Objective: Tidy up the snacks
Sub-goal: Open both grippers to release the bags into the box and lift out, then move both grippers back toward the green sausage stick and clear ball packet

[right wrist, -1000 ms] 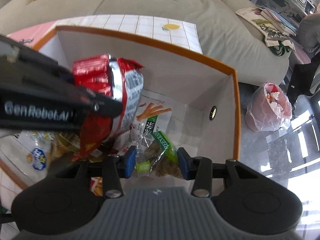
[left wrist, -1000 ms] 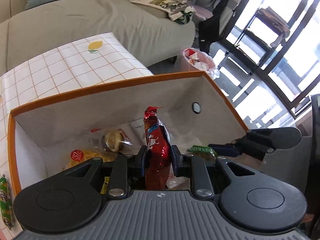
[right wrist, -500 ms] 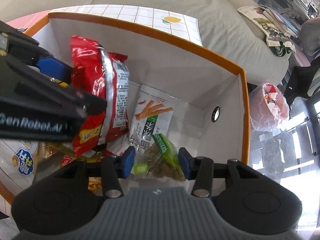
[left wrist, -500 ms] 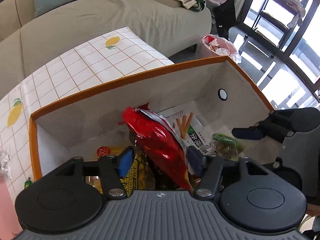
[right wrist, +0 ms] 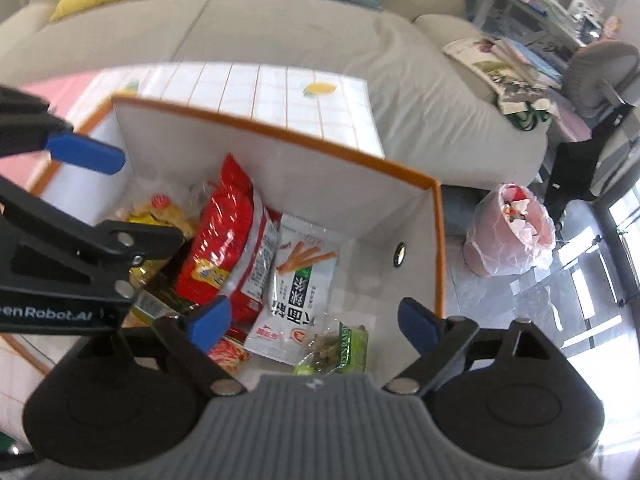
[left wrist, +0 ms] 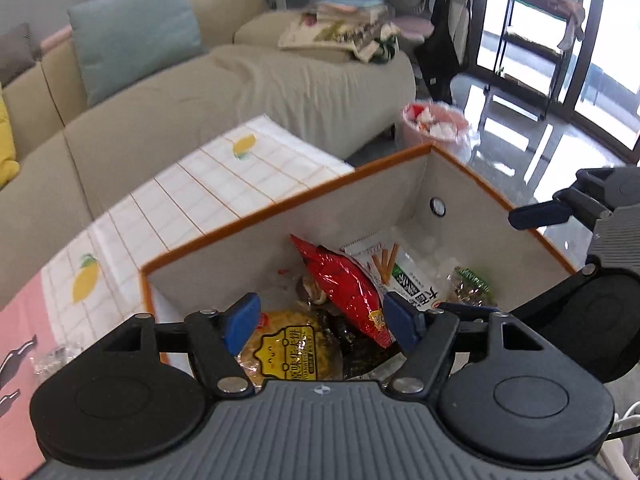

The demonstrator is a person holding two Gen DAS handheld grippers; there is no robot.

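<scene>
Both grippers hang over the open storage box [left wrist: 304, 204], a grey-walled bin with an orange rim that sits on the surface [left wrist: 208, 184], a checked cloth with lemon prints, near its far right corner by the sofa [left wrist: 224, 96].

The left gripper [left wrist: 320, 322] has its blue-padded fingers [left wrist: 240, 318] spread wide with nothing between them; it hovers above the box's left half. The right gripper [right wrist: 314, 326] is likewise spread wide and empty, above the box's near right part.

Inside the box, the red snack bag [right wrist: 228, 236] lies tilted against the other packets, roughly mid-box, clear of both sets of fingers. Just right of it, touching it, lies a white packet with stick biscuits pictured [right wrist: 298, 280]. Near the box's near wall sits a small green raisin packet [right wrist: 344, 346]. Left of the red bag is a yellow packet [left wrist: 290, 350], and a dark wrapper shows partly beneath it. A small orange-red packet [right wrist: 230, 350] peeks out by the right gripper's left finger.

On the floor beyond the box's right wall stands a pink-lined waste bin [right wrist: 514, 232], full of crumpled paper.
</scene>
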